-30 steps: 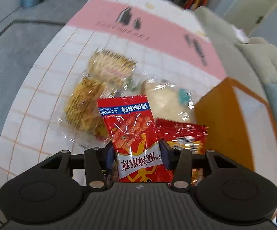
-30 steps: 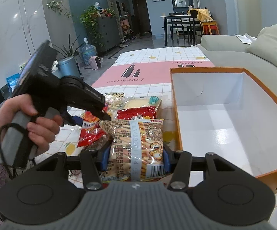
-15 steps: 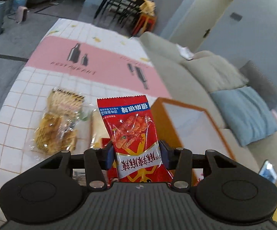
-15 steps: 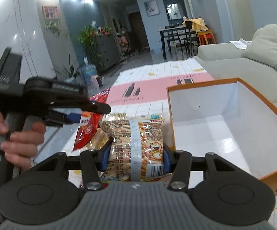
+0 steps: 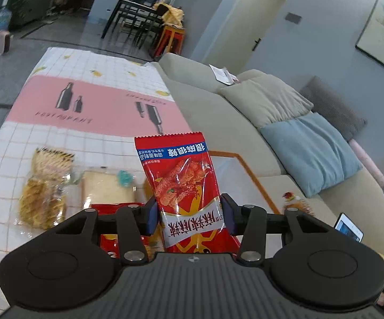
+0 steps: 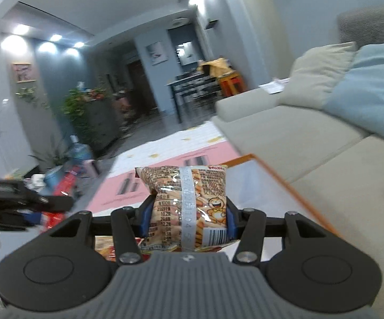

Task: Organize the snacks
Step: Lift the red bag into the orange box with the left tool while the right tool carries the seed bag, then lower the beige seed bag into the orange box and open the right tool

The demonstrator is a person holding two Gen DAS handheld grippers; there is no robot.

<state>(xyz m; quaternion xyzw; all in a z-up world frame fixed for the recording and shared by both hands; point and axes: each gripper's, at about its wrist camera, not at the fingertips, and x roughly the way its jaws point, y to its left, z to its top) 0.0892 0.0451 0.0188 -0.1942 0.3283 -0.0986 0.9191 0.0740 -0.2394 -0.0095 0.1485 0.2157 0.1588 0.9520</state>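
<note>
red snack packet (image 5: 184, 186) clamped in left gripper (image 5: 189, 212), tan biscuit packet (image 6: 189, 204) clamped in right gripper (image 6: 188, 218), orange-rimmed box (image 5: 247, 170) behind

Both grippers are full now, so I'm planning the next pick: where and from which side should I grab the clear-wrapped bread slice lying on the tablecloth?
Take the bread slice by a wrapper edge, probably the crimped end by the teal mark, coming from above. It lies flat on the tablecloth, with the noodle-snack bag close alongside, so a side approach looks crowded.
</note>
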